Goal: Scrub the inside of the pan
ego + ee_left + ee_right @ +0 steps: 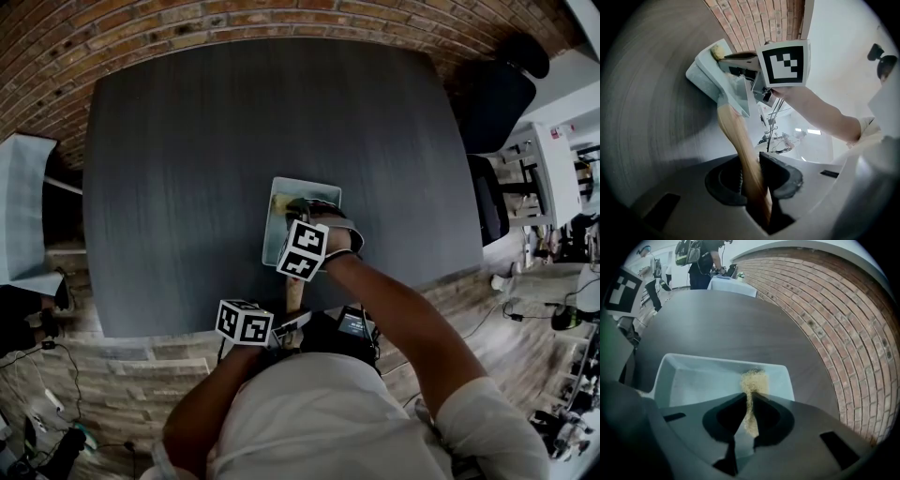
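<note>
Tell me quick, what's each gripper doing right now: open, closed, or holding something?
Left gripper: shut on the wooden handle of the pan.
Right gripper: shut on the yellow scouring pad.

The person wears a white short-sleeved shirt (319, 412); the right sleeve (487, 422) is loose and wide at its hem. The left gripper (757, 172) has a smooth pale grey shell with a dark rectangular slot (663, 206) sunk into it, and its fingers (787, 177) are black, rounded pads. The right gripper (750, 401) is built the same way, with a grey shell and black fingers (774, 418). Each carries a white cube printed with black square markers: the left cube (245, 322) and the right cube (303, 249).
</note>
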Available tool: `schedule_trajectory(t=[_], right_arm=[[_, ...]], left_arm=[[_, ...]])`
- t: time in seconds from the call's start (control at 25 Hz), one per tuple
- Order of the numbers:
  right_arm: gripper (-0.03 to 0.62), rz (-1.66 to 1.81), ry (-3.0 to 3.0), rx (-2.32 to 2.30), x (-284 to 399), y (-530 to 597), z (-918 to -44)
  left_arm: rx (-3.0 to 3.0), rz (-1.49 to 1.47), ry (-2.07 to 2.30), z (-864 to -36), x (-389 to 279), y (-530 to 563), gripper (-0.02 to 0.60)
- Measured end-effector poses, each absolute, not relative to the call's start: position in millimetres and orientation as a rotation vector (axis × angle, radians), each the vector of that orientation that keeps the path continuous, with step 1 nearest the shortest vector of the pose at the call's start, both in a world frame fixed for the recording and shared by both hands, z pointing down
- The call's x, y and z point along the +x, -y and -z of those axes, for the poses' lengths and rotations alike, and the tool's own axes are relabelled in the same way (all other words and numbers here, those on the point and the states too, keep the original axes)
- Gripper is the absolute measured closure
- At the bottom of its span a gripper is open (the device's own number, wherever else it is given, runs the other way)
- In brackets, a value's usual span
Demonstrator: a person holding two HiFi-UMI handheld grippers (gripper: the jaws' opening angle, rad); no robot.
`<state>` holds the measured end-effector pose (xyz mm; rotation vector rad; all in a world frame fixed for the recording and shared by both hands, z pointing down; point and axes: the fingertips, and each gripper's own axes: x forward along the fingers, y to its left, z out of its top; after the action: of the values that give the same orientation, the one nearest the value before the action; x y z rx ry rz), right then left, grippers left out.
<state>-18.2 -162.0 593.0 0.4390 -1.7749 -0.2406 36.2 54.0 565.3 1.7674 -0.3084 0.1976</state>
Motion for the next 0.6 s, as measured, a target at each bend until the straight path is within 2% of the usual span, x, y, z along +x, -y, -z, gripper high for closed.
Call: schedule_trajectory(t=[0.6], right_arm=[[0.548, 0.082, 1.854, 0.175, -30, 101, -593]], left_arm=[[1.824, -0.283, 0.275, -568, 36, -56, 0.474]])
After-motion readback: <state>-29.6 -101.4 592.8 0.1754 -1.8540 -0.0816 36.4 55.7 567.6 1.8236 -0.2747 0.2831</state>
